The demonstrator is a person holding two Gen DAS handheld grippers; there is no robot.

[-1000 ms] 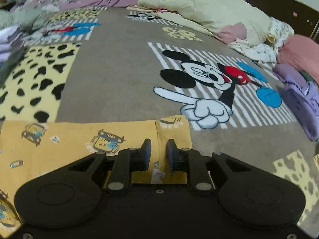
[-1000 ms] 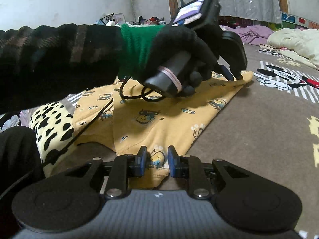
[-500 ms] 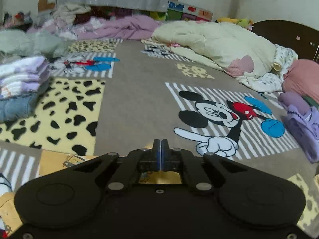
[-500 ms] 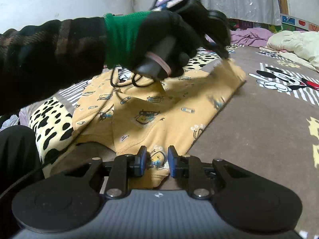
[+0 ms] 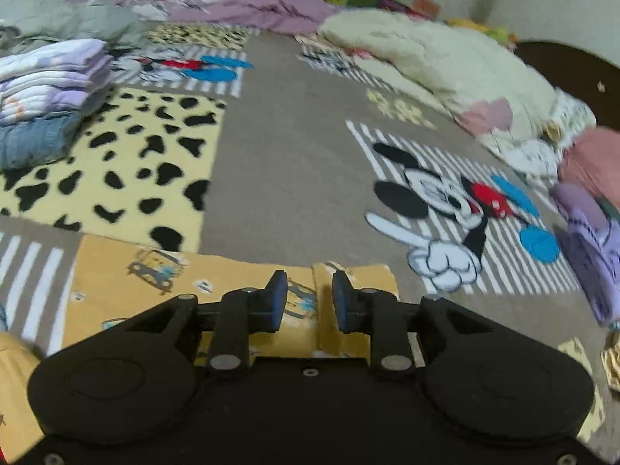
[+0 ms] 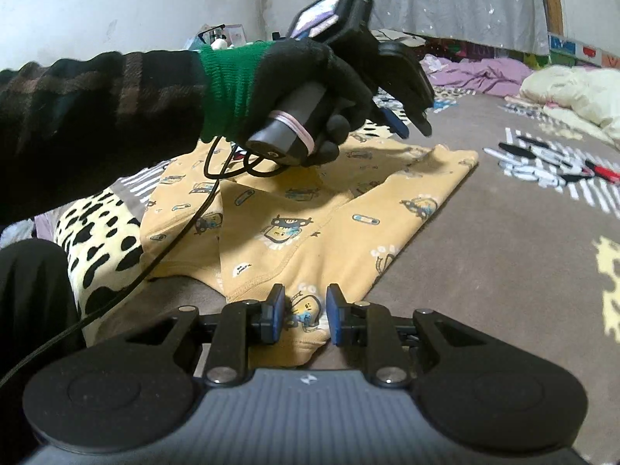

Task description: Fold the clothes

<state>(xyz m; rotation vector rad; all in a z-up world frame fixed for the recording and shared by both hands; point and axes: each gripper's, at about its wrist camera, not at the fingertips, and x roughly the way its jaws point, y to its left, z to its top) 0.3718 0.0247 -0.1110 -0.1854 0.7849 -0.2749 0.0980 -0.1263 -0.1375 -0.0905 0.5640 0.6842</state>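
Note:
A yellow child's garment with cartoon car prints (image 6: 310, 213) lies flat on the patterned blanket; it also shows in the left wrist view (image 5: 186, 279). My left gripper (image 5: 309, 300) is open just above the garment's far corner, where a folded band of cloth (image 5: 323, 310) sits between the fingers. In the right wrist view the left gripper (image 6: 403, 120) hovers over the far edge, held by a black-gloved hand (image 6: 310, 93). My right gripper (image 6: 304, 317) is open, its fingers either side of the near hem, which lies flat.
A stack of folded clothes (image 5: 46, 89) stands at the far left. A cream duvet (image 5: 445, 77), pink and purple garments (image 5: 589, 213) lie along the right. The Mickey Mouse blanket (image 5: 279, 155) covers the bed. A cable (image 6: 174, 240) hangs from the left hand.
My left gripper was open a second ago, shut on the garment's corner and lifted it half a second ago, and now is open again with the corner laid down. My right gripper has stayed put.

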